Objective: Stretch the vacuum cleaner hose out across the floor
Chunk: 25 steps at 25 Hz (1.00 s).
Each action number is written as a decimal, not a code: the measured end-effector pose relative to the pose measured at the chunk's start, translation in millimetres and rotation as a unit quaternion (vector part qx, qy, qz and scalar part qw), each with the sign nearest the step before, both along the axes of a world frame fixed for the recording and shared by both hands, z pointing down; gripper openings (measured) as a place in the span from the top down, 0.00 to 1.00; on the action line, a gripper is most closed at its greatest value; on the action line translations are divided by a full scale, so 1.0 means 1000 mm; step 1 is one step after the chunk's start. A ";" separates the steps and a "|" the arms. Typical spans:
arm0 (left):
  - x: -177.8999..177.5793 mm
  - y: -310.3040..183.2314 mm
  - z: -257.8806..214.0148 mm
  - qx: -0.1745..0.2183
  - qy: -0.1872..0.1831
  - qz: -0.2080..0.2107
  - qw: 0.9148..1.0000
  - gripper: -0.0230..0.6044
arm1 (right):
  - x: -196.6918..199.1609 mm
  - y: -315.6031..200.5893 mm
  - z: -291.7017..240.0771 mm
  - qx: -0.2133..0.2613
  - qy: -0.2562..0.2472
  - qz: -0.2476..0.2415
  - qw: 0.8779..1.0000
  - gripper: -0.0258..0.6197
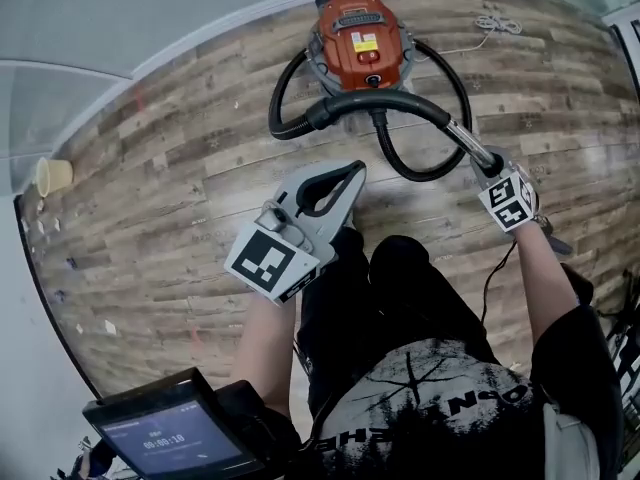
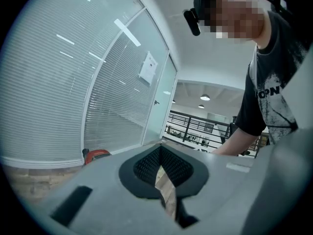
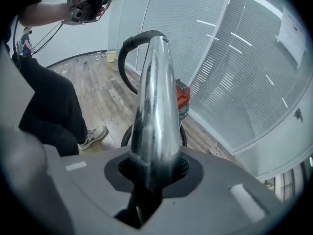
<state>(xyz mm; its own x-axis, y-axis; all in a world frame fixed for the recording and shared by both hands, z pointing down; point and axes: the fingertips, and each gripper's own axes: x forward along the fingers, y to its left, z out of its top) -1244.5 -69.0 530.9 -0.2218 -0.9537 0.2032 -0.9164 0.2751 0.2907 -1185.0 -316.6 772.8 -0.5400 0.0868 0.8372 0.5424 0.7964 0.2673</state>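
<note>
R: my right tool (image 3: 150, 174) clamps chrome wand (image 3: 154, 106) | L: left tool (image 2: 162, 153) clenched, empty | hose (image 1: 385, 95) looped beside vacuum cleaner (image 1: 360, 40) | risk: if I yank, the smooth wand slips or the cleaner tips.

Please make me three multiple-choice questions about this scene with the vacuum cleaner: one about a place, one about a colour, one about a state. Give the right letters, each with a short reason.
1. Where does the vacuum cleaner stand?
A. on the wooden floor, close to the wall
B. on a table
C. on a chair

2. What colour is its body?
A. blue
B. green
C. orange-red

3. What does the right hand-held gripper hold?
A. nothing
B. the metal tube at the end of the black hose
C. a broom

Right letters: 1 A, the head view shows it on the boards at the wall's foot; 2 C, its housing is orange-red; 3 B, the right gripper view shows the jaws closed on the tube.
</note>
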 end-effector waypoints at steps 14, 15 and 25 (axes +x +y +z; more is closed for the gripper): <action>-0.066 0.071 -0.145 0.001 0.057 -0.004 0.998 0.96 | -0.119 0.022 -0.173 0.041 0.003 0.057 0.998 0.83; -0.075 0.076 -0.148 0.001 0.059 -0.003 0.998 0.96 | -0.132 0.028 -0.175 0.040 0.005 0.058 0.998 0.83; -0.148 0.096 -0.168 -0.009 0.089 -0.040 0.995 0.96 | -0.243 0.073 -0.170 -0.075 0.033 0.117 0.990 0.83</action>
